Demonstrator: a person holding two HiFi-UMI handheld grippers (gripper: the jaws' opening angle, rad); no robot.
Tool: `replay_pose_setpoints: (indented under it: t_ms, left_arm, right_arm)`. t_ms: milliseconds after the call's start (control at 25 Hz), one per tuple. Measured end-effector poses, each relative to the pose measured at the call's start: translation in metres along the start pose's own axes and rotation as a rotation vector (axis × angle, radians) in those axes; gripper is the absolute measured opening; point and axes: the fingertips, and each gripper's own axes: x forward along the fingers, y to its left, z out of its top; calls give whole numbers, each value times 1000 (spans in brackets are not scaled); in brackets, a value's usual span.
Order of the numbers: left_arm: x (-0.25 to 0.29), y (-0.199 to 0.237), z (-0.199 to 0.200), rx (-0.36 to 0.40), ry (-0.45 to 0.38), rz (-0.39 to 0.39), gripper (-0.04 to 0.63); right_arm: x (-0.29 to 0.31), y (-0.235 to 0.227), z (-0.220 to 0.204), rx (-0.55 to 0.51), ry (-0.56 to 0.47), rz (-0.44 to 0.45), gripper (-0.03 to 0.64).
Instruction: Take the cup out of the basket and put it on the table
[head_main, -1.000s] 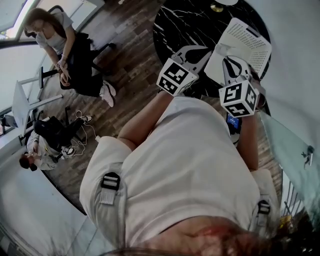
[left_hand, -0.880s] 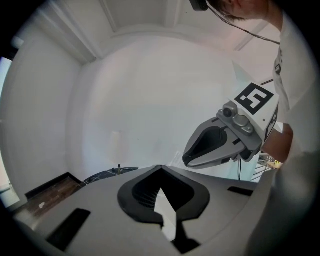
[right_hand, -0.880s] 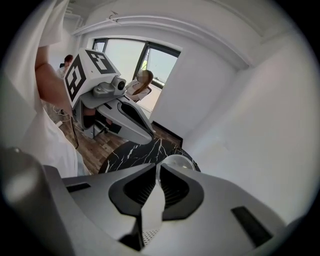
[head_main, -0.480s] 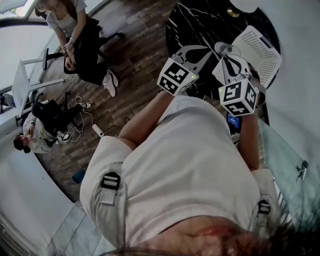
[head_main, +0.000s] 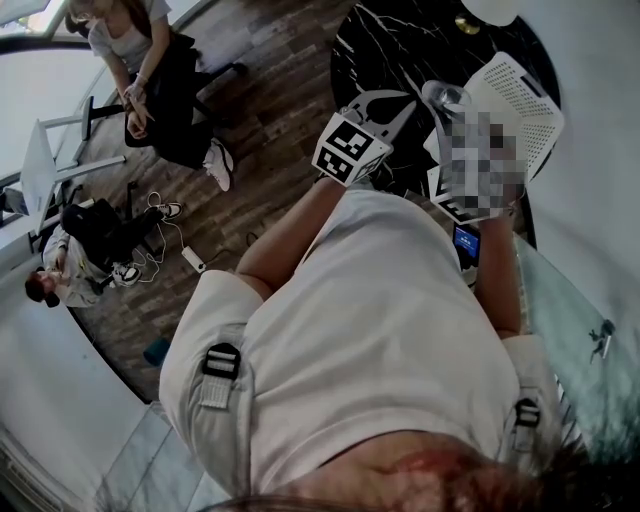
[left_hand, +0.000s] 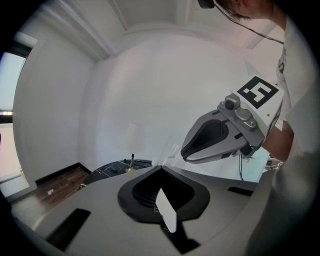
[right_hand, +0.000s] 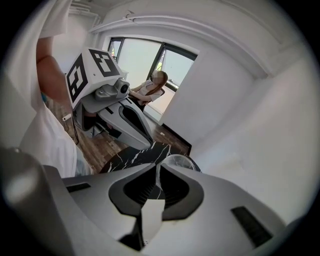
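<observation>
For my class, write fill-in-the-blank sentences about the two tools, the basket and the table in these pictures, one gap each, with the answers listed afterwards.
1. The right tool is pinching a clear ___ by its rim.
2. The left tool is shut and holds ___.
3. The perforated basket is ___ in colour.
4. The round table is ___ with pale veins.
Missing words: cup; nothing; white; black.
</observation>
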Motion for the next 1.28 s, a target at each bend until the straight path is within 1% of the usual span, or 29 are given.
replay_pose_setpoints:
  t_ms: [280,520,760,1000,1280]
  left_arm:
    - [5,14,-29,-44,46,7,6]
    - [12,37,-60,-79,107,11,6]
    - [17,54,-74,-110,120,13,6]
    - [26,70,-88,-125,143,3,6]
    - [27,84,-122,-158,200,7,6]
  right_arm:
    - [27,9,-4,-36,27,45,28]
    - [58,20,-2,-86,54,87,29]
    - [85,28,-6,-122,80,113,28]
    - [114,32,-11,-153,113,143,29]
    - [137,37,-13,-171,136,163,29]
